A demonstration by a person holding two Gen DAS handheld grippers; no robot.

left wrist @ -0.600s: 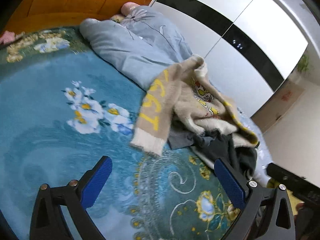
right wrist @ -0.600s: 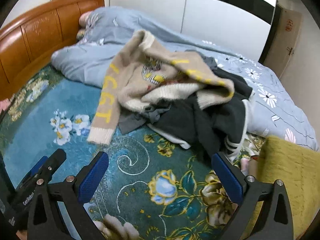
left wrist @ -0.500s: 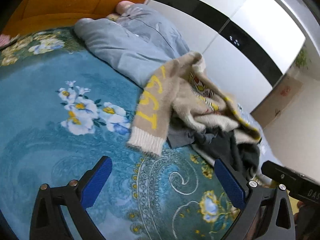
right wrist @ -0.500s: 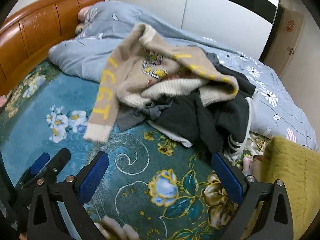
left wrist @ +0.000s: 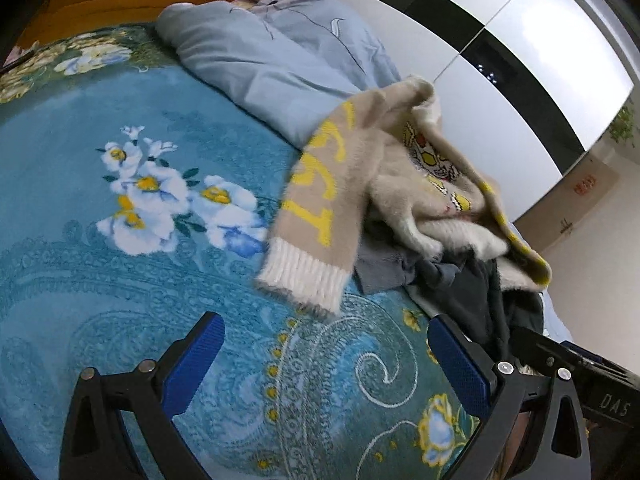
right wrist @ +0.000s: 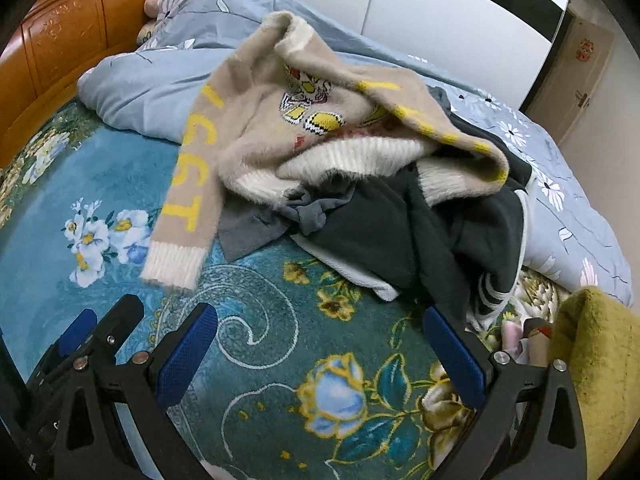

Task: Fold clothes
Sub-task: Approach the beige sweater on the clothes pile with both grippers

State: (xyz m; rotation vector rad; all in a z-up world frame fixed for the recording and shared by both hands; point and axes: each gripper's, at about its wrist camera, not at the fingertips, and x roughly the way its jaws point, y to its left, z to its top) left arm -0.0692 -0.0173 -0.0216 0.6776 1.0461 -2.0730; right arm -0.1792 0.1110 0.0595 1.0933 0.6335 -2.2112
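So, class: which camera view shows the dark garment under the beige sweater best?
The right wrist view: the dark garment spreads out in full below the beige sweater. The left wrist view shows only a bunched edge.

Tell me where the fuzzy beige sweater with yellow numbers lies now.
The fuzzy beige sweater tops the dark clothes pile centre of the right wrist view, its sleeve trailing left onto the teal floral blanket.

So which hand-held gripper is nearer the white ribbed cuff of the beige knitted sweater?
Left: the cuff lies just ahead of it. The right sits further off, rightward.
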